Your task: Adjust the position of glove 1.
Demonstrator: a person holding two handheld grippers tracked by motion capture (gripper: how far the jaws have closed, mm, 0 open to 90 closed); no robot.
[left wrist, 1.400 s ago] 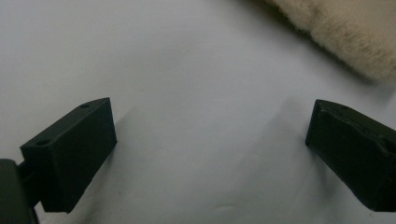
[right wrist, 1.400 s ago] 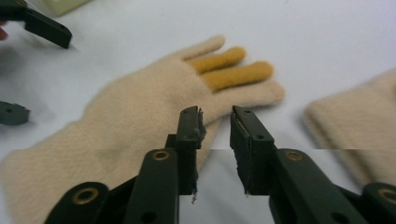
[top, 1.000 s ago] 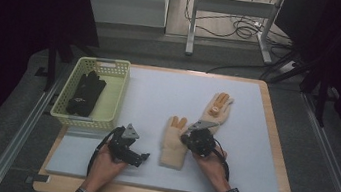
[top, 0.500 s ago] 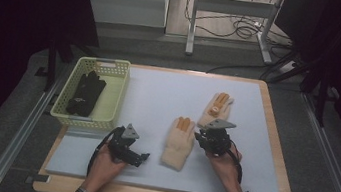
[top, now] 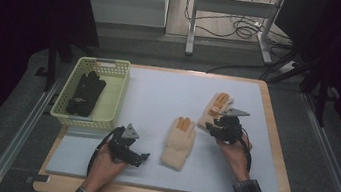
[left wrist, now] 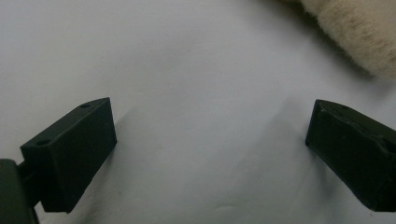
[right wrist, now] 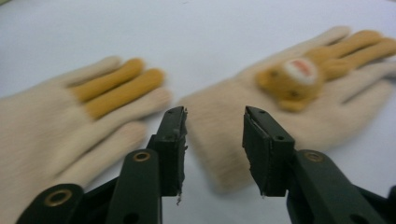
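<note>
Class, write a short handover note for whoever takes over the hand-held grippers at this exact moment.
Left hand-held gripper: open, holding nothing, low over the mat beside the near cream glove.
Right hand-held gripper: open, holding nothing, jaws aimed at the cuff of the bear glove.
Both cream gloves lie flat on the mat, apart. The yellow basket holds dark gloves.
Done: neither cream glove is gripped yet.
Left: probably grip the bear glove.

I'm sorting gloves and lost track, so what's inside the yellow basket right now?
The yellow basket holds a dark pair of gloves, lying lengthwise along its floor. Anything beneath them is covered, and the near wall hides the bottom corner.
</note>
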